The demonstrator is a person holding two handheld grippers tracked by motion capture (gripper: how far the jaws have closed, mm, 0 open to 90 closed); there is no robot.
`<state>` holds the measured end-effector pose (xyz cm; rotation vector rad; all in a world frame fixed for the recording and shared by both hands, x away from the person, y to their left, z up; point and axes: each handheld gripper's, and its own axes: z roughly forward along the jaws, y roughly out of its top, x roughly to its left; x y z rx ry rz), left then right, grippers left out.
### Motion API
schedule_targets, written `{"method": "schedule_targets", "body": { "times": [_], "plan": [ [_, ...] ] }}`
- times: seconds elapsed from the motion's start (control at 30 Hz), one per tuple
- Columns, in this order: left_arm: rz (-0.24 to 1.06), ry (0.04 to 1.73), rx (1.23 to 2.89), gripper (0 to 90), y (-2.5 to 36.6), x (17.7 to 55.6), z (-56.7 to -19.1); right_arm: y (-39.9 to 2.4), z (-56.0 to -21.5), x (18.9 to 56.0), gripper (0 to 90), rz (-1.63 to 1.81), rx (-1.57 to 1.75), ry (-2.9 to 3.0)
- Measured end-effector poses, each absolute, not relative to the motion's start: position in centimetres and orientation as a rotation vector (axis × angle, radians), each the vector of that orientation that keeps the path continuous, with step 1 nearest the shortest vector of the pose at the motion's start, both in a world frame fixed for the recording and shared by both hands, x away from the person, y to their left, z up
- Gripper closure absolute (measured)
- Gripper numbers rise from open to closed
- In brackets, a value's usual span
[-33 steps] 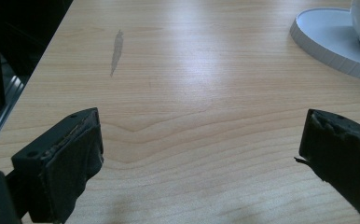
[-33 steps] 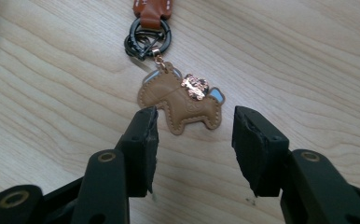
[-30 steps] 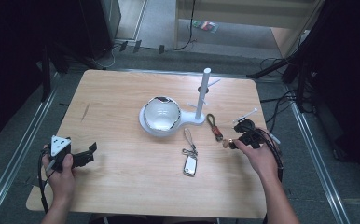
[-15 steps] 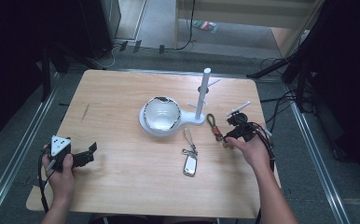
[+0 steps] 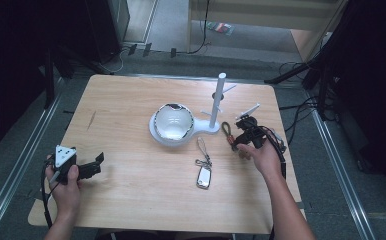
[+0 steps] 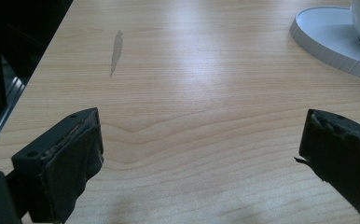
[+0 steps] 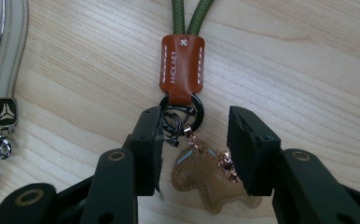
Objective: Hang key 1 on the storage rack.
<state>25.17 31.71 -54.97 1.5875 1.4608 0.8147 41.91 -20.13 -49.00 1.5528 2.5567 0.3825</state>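
Right claw point(image 7: 194, 149) moved in, closing, keychain point(image 7: 201, 172) between jaws

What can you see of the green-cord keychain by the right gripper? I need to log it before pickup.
The keychain lies flat on the wooden table, near the white stand's base. A doubled olive-green cord enters a stitched orange-brown leather tab, which holds a black ring carrying a small tan leather charm. The right gripper has been closing; its jaws straddle the ring and charm, not yet clamped.

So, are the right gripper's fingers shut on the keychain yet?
Not yet. The right gripper has been closing, but gaps remain between its fingers and the keychain lying between them.
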Motion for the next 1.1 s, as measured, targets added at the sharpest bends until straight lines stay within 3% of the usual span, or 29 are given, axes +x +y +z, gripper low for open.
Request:
{"method": "schedule_targets", "body": {
  "times": [0.67,1.1],
  "plan": [
    [0.813,1.458,1.593,0.0,31.7,25.2,-55.0,-18.4,-49.8,43.5,55.6,0.335,1.498,2.580],
    [0.812,1.459,1.594,0.0,31.7,25.2,-55.0,-17.8,-50.4,44.0,66.8,0.269,1.509,2.547]
  ]
}}
